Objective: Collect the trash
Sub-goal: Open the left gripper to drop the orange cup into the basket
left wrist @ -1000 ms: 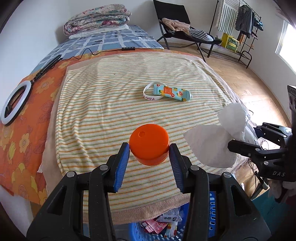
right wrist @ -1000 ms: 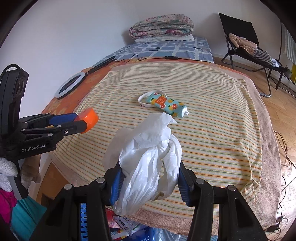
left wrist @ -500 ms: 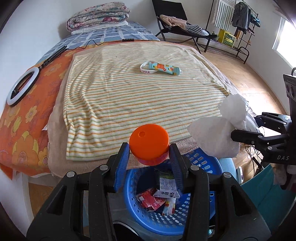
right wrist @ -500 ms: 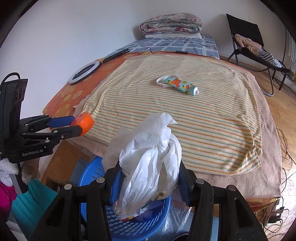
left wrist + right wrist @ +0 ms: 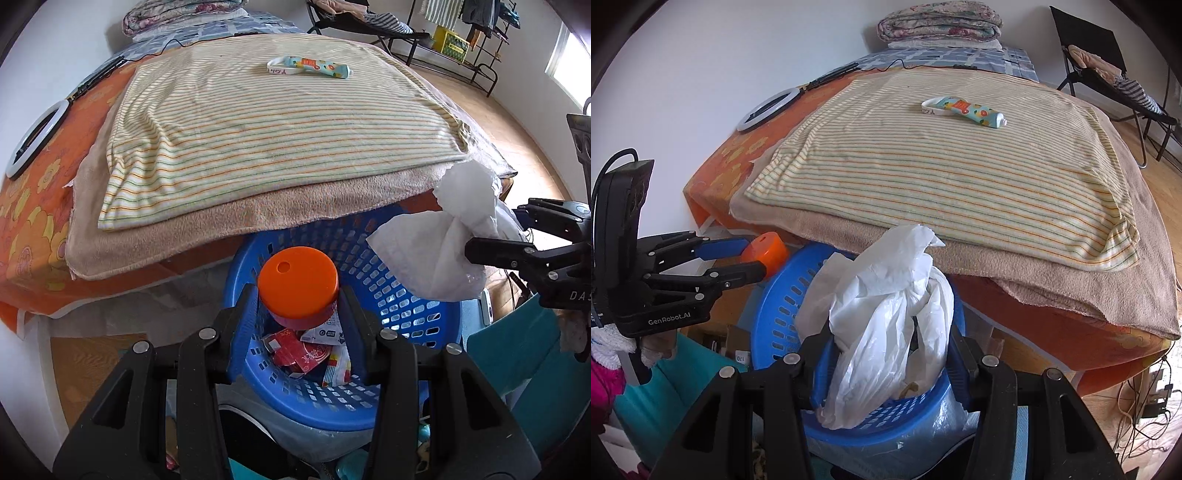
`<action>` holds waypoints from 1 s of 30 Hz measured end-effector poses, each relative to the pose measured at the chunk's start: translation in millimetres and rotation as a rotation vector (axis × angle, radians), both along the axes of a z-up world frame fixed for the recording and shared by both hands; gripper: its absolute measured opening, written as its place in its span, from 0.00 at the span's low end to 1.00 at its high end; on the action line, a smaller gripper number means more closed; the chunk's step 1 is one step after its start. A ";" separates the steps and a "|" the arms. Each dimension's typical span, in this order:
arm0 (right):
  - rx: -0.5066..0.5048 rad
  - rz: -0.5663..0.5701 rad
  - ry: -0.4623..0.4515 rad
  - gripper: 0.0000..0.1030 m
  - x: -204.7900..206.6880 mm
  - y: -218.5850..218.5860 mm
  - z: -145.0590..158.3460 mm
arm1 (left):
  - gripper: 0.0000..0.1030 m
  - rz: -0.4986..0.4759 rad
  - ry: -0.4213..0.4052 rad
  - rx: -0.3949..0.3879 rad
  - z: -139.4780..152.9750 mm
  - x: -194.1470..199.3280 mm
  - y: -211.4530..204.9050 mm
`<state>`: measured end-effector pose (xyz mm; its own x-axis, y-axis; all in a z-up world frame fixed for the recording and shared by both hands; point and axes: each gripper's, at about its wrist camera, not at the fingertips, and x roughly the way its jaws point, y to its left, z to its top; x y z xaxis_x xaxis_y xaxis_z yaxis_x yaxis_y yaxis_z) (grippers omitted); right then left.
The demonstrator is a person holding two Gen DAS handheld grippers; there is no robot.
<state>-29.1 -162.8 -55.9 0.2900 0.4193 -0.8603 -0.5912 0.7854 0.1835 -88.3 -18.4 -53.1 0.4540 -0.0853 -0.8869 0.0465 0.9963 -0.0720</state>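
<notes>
Now, in the left wrist view, the left gripper (image 5: 298, 295) sits low in the centre, its jaws closed on a round jar with a smooth orange plastic lid (image 5: 297, 282). Under it stands a blue plastic basket (image 5: 417, 310) with a slotted wall, and crumpled red and white wrappers (image 5: 306, 350) lie inside. At the right edge, the right gripper (image 5: 491, 236) pinches a white bag. On the striped towel (image 5: 280, 136) above lies a printed tube (image 5: 325, 68).

In the right wrist view, the right gripper (image 5: 890, 358) at the bottom centre clamps the thin, wrinkled white plastic bag (image 5: 886, 325) over the basket (image 5: 775, 306). At the left, the left gripper (image 5: 753, 258) carries the orange lid (image 5: 768, 253).
</notes>
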 end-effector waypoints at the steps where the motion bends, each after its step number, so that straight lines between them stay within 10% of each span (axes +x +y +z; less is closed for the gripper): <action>1: -0.002 0.000 0.005 0.52 -1.3 0.0 -2.0 | 0.44 -0.006 0.005 0.004 -2.6 -1.3 -1.9; 30: -0.053 0.028 0.082 0.56 -11.3 6.5 -38.0 | 0.44 -0.057 0.103 0.049 -40.4 0.1 -20.1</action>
<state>-40.4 -156.3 -93.9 0.2067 0.3799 -0.9016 -0.5975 0.7788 0.1911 -88.2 -38.5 -93.6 0.3561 -0.0635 -0.9323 0.0979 0.9947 -0.0303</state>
